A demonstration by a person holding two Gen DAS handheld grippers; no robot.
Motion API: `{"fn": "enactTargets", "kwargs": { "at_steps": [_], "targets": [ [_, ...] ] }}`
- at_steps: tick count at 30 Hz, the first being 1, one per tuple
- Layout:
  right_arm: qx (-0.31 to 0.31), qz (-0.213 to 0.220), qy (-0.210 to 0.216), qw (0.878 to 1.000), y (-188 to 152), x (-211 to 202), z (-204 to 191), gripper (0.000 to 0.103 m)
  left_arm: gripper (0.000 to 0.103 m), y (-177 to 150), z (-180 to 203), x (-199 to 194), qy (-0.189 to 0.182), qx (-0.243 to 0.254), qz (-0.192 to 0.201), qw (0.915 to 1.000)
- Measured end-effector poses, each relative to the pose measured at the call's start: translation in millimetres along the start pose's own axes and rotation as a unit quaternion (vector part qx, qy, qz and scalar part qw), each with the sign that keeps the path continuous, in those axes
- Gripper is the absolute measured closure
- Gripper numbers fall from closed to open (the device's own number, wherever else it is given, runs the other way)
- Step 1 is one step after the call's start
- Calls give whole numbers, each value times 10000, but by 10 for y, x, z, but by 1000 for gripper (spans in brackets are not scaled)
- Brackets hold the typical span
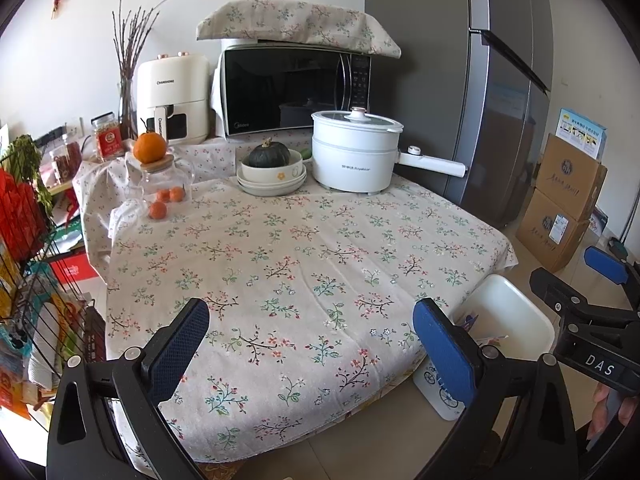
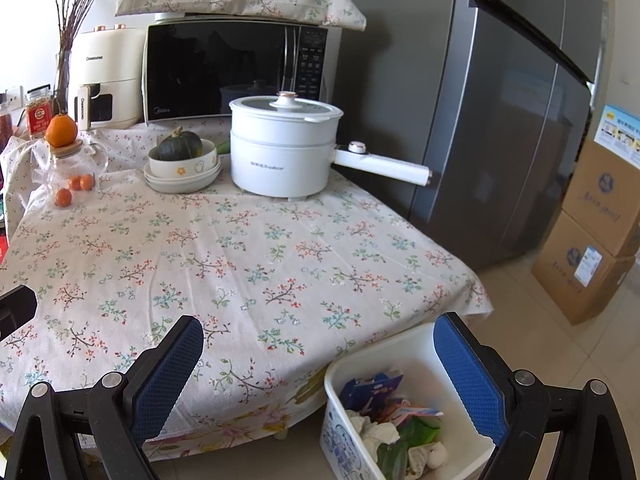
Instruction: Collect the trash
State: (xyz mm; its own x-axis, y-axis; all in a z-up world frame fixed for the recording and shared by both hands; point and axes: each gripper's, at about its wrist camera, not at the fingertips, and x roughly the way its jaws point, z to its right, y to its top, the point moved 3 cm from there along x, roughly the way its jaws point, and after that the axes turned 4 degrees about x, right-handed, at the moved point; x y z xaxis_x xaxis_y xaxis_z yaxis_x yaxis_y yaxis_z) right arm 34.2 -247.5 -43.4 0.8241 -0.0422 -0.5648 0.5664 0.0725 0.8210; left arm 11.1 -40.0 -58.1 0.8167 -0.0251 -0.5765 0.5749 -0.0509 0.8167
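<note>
Hovering with jaws spread wide and nothing between them, the right gripper point(image 2: 318, 372) hangs above the near edge of the bench point(image 2: 240, 248), with the white bin point(image 2: 400, 344) just below and to its right on the floor. The trash point(image 2: 396, 424), crumpled paper, wrappers and something green, already lies inside that bin. The left gripper point(image 1: 312, 344) is likewise released and empty, over the flowered cloth, with the bin off to its right.

I see no loose litter on the cloth ahead of either gripper, so the collecting looks finished or nearly so. The risk now is mostly clumsiness: dropping the right gripper could knock the bin's rim and tip it, spilling the contents onto the floor.

Farther ahead, well apart from both grippers, stand a white pot point(image 2: 284, 148) with a long handle point(image 2: 384, 166) jutting right, stacked bowls point(image 2: 182, 172) holding a green squash point(image 2: 178, 146), and small oranges point(image 2: 74, 188) beside a glass jar point(image 2: 70, 164). A wide reach could catch that handle or roll the fruit off the bench.
</note>
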Motion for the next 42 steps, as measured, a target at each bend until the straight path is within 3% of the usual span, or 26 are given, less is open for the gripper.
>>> {"fn": "enactTargets", "kwargs": {
  "at_steps": [42],
  "targets": [
    [38, -10, -3, 10000, -9, 7, 50, 6, 0, 45, 48, -83, 128, 120, 114, 9998]
  ]
}}
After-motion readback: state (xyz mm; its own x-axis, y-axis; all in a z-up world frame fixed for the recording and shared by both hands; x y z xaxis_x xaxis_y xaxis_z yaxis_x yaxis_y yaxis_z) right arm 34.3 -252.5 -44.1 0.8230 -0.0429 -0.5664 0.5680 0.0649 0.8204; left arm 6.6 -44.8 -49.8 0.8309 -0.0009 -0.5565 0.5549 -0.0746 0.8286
